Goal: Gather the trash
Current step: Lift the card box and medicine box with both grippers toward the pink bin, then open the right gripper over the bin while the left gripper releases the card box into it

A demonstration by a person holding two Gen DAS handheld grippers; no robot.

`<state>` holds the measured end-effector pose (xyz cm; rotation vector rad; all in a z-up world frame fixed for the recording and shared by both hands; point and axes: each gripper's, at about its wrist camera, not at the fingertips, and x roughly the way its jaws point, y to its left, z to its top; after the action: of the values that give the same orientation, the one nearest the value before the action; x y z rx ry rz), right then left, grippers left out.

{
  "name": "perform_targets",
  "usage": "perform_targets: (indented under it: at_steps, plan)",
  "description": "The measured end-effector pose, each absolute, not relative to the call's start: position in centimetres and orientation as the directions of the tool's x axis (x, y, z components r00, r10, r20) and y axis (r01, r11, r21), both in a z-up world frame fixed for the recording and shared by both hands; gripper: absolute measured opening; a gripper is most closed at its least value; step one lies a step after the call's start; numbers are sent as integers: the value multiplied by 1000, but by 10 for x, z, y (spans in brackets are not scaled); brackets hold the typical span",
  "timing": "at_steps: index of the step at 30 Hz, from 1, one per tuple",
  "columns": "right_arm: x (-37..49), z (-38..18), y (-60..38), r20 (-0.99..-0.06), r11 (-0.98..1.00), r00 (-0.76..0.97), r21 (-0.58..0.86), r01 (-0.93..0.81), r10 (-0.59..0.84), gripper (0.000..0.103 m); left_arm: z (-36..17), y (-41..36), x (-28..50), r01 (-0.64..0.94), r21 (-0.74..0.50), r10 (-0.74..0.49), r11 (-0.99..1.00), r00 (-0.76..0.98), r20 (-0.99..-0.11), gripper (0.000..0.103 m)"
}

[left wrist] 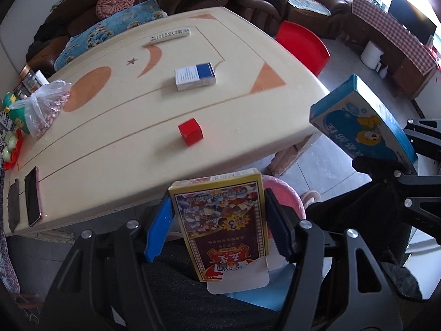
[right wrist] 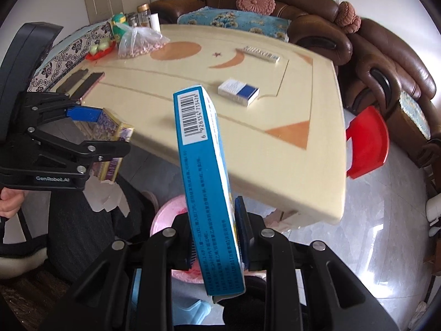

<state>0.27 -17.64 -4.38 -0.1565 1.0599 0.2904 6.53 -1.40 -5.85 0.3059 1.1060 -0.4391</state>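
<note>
My left gripper (left wrist: 219,220) is shut on a yellow card box (left wrist: 223,223) with a torn open flap, held off the table's near edge above a pink bin (left wrist: 286,195). It also shows in the right wrist view (right wrist: 110,143). My right gripper (right wrist: 217,245) is shut on a blue carton (right wrist: 206,182) with a barcode, held above the pink bin (right wrist: 168,212). The carton also shows in the left wrist view (left wrist: 363,121). A red cube (left wrist: 190,131) and a white-and-blue box (left wrist: 195,75) lie on the cream table (left wrist: 115,149).
A bag of nuts (left wrist: 44,107), a phone (left wrist: 32,195), a remote (left wrist: 171,35), jars and toys sit on the table. A red stool (left wrist: 303,44) stands beyond the far corner. A brown sofa (right wrist: 372,55) surrounds the table.
</note>
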Motion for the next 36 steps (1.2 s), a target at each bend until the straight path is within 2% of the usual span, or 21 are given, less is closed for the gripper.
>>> perform_targets:
  at_steps: [18, 36]
  plan:
    - [4, -158, -176, -944, 954, 284, 84, -288, 169, 24, -169, -49, 55, 580, 12, -155, 814, 238, -959, 63]
    - [26, -267, -185, -975, 957, 101, 172, -235, 200, 24, -262, -69, 66, 596, -51, -110, 802, 63, -992, 63]
